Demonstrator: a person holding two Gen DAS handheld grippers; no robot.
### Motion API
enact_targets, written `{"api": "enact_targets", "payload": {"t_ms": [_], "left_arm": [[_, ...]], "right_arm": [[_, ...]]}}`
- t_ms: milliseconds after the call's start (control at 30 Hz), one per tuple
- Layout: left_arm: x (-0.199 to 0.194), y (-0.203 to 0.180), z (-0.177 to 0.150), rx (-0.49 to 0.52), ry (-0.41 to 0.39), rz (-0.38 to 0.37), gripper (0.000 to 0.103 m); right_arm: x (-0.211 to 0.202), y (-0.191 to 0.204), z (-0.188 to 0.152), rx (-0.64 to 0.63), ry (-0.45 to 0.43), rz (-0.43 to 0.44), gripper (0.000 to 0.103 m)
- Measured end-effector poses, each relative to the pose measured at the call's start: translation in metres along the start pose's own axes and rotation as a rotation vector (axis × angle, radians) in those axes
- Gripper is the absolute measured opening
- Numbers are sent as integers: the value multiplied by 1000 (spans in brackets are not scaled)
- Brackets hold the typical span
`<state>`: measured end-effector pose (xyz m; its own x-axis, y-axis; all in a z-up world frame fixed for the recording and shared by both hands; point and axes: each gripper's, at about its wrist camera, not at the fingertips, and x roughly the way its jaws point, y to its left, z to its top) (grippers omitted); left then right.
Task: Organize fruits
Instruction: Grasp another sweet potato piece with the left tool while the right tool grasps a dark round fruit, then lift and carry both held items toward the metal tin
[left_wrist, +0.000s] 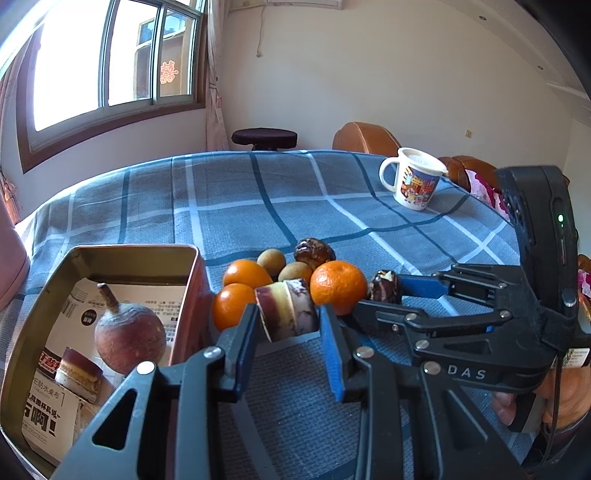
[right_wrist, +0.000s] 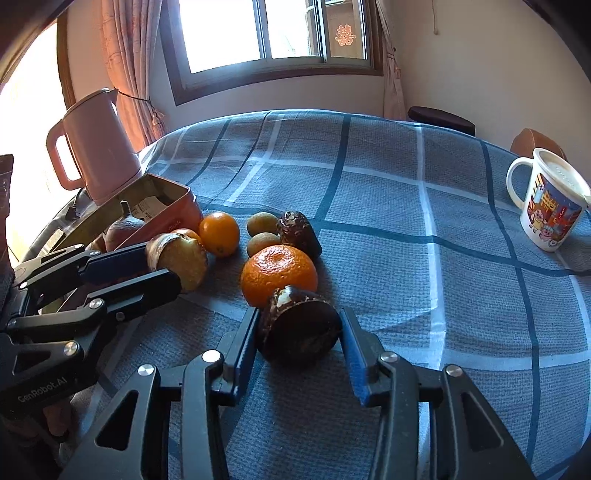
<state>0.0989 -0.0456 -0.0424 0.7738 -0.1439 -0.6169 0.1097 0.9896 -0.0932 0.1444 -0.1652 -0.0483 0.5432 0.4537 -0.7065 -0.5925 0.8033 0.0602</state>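
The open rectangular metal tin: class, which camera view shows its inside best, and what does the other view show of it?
The left wrist view is best: it looks down into the open rectangular metal tin, showing a round reddish-brown fruit on printed paper. The right wrist view shows the tin from the side, mainly its outer wall, with the fruit's top peeking above the rim.

The fruit cluster lay on the tabletop, just right of the tin. One round fruit sat inside the tin. The kettle stood behind the tin. The mug stood well apart at the far right. The left tongs held a cut piece before the cluster; the right tongs bracketed a dark piece before the largest orange.
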Motion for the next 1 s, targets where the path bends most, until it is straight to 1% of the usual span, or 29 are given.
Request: {"api": "enact_targets", "payload": {"t_ms": [100, 200, 333, 733, 1000], "left_arm": [[0, -1, 0, 6, -3, 0, 30], [-1, -1, 0, 9, -2, 2, 30], [4, 1, 0, 0, 22, -2, 30], [-5, -2, -1, 12, -29, 4, 30], [-18, -7, -2, 37, -96, 14, 30]], "right_arm": [[-5, 0, 0, 0, -24, -6, 45], [-9, -1, 0, -1, -44, -1, 45], [-13, -1, 1, 3, -65, -2, 45], [-28, -4, -1, 14, -141, -4, 45], [-41, -2, -4, 9, -211, 0, 45]]}}
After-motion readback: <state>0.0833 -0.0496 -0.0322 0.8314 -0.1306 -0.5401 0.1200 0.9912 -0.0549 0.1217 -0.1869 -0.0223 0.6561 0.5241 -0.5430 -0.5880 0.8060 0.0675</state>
